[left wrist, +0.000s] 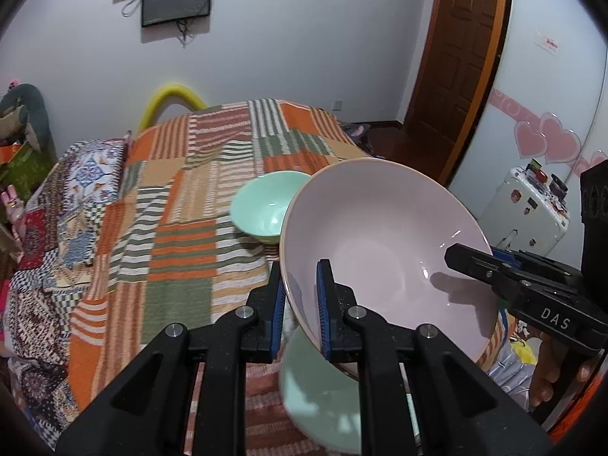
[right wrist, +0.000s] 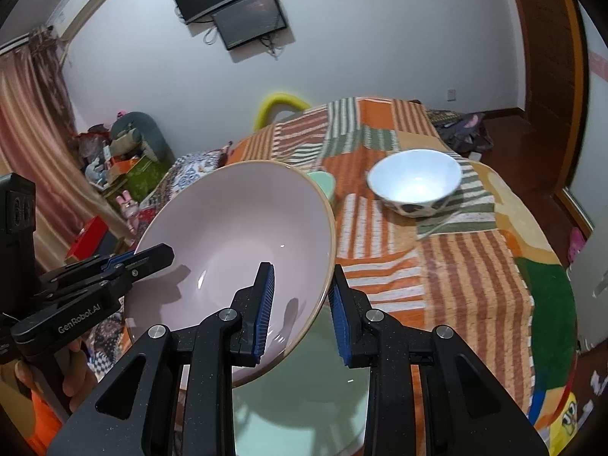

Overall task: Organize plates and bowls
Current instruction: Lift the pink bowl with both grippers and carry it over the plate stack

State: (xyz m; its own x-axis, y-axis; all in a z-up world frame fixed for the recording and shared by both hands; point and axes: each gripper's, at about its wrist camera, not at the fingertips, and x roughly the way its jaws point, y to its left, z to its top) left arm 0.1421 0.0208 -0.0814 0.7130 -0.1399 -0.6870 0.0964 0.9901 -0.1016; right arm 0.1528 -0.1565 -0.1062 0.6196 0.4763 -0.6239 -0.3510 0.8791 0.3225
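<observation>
The pink bowl (left wrist: pixel 383 250) is held tilted above the patchwork blanket (left wrist: pixel 182 235), its glossy, smooth inside facing both cameras and a thin tan line running round its rim. Directly beneath it lies a pale green plate (right wrist: pixel 304 399), flat and shiny. The left gripper (left wrist: pixel 300 304) pinches the bowl's rim at about 7 o'clock, one blue ribbed pad inside the wall and one outside. The right gripper (right wrist: pixel 300 304) straddles the opposite rim, at about 5 o'clock in its own view, with its pads set either side of the wall (whether they actually press it, I cannot tell).

Behind the pink bowl at 11 o'clock, partly hidden by its rim, sits a mint green bowl (left wrist: pixel 266 205) on the cloth. At 1 o'clock in the right wrist view stands a white bowl (right wrist: pixel 416 182) with dark spots on its outer wall, well apart from the others. The blanket is woven in orange, green and cream stripes.
</observation>
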